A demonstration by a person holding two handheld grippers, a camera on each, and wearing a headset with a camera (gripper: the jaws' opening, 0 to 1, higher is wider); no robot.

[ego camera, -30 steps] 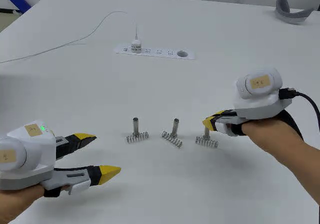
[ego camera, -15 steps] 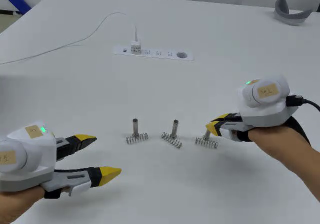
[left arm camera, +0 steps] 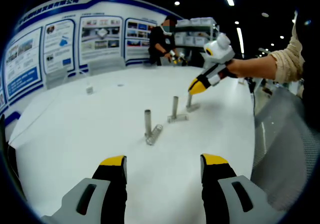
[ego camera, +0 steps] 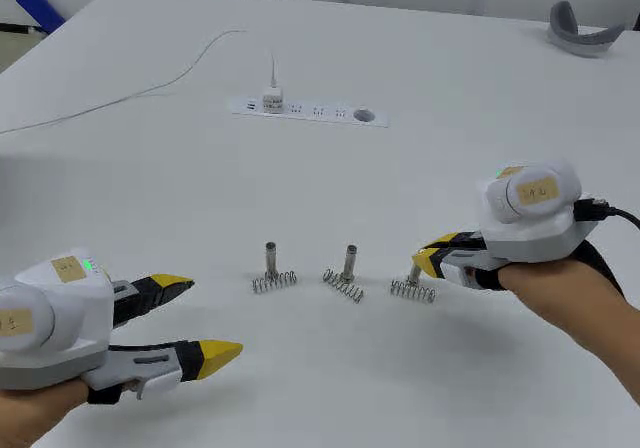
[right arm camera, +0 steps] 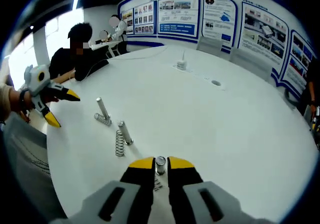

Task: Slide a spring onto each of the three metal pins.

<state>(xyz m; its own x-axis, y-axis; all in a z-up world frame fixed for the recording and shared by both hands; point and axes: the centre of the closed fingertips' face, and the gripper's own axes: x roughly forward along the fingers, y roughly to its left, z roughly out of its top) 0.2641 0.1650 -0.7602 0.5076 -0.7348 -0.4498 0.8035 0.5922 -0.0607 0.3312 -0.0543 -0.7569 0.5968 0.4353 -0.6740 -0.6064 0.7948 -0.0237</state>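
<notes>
Three metal pins stand in a row on the white table: left pin, middle pin, right pin. By each pin's foot lies a loose spring: left spring, middle spring, right spring. My right gripper comes in from the right. Its yellow tips are closed to a narrow gap on the top of the right pin, and the right spring lies under the jaws. My left gripper hovers wide open and holds nothing, short of the left pin.
A white power strip with a plug and a cable lies at the back of the table. A grey curved object rests at the far right corner. People stand and sit beyond the table in the gripper views.
My right gripper has sunk a little and edged right at the right pin. The left gripper, pins and springs have kept their places.
</notes>
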